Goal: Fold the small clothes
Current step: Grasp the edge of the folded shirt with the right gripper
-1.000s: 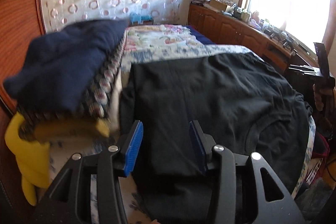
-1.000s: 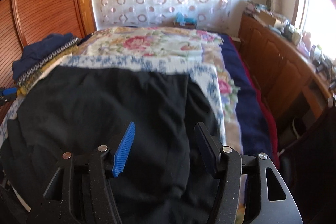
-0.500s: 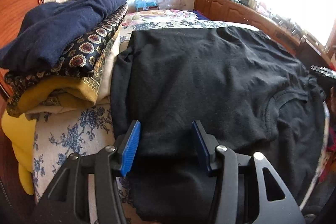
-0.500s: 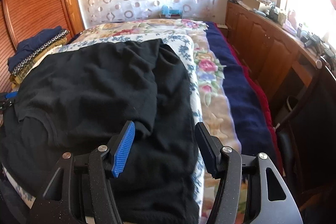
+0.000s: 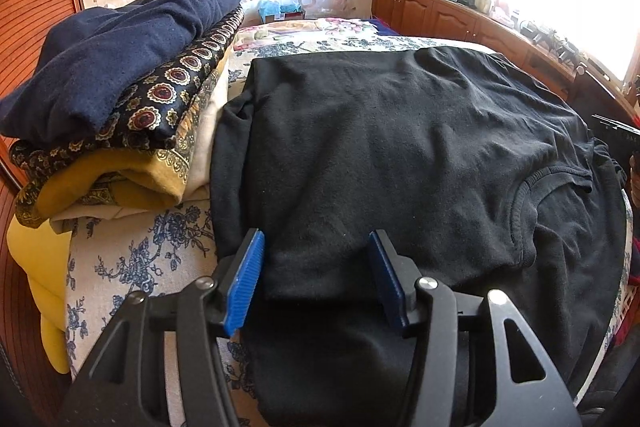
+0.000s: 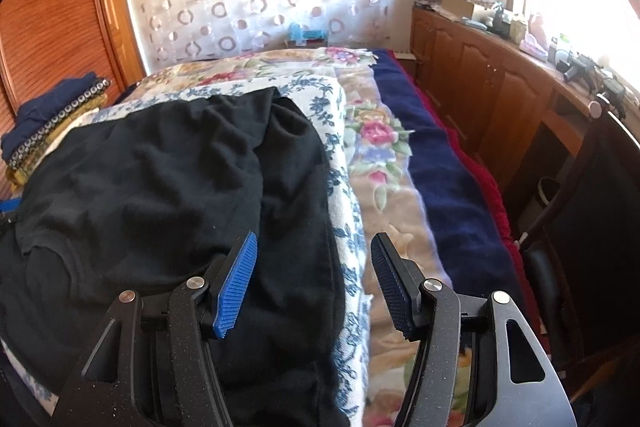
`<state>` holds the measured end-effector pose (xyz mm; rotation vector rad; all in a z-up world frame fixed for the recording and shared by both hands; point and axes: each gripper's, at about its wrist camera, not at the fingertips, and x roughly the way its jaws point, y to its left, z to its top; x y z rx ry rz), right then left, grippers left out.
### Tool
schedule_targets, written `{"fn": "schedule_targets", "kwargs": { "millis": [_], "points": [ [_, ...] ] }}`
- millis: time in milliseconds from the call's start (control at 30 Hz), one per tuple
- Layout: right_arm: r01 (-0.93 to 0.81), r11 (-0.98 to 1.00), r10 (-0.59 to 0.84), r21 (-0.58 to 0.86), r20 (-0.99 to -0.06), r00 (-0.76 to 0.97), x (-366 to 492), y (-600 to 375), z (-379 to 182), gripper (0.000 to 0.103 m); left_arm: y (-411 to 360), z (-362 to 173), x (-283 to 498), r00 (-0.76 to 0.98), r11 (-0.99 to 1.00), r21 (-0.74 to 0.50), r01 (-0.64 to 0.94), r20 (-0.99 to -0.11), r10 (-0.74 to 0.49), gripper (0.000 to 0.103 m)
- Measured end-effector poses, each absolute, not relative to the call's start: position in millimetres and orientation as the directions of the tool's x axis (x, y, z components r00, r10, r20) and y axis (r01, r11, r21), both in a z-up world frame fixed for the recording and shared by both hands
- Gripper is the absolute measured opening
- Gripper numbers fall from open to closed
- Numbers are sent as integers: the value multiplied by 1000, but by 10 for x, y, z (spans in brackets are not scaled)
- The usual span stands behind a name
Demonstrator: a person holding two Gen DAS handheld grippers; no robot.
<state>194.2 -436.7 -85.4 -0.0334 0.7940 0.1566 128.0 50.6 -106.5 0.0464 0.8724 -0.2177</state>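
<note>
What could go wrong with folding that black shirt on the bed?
1. The black shirt lies rumpled with one side already turned in, so another fold may trap creases.
2. The left tongs, which have just been opening, may pinch only the top layer.
3. The stack of folded clothes touches the shirt's edge; tugging that side might topple it.

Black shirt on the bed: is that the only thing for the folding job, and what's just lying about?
For the job: black shirt; left tongs; right tongs.

Lying about: folded pile; flowery bedspread; cabinet clutter.
</note>
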Motion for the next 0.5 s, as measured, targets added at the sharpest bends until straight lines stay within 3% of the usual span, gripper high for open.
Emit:
{"fn": "schedule_targets", "kwargs": {
  "millis": [400, 500],
  "points": [
    [-272, 958, 236, 87, -777, 584, 1992, -3906, -939, 60, 507, -1066, 1280, 622, 977, -49, 208, -764, -171, 54],
    [-261, 962, 214, 78, -808, 549, 2081, -3822, -1018, 43, 508, -1067, 1281, 622, 977, -49, 208, -764, -171, 54]
  ]
}}
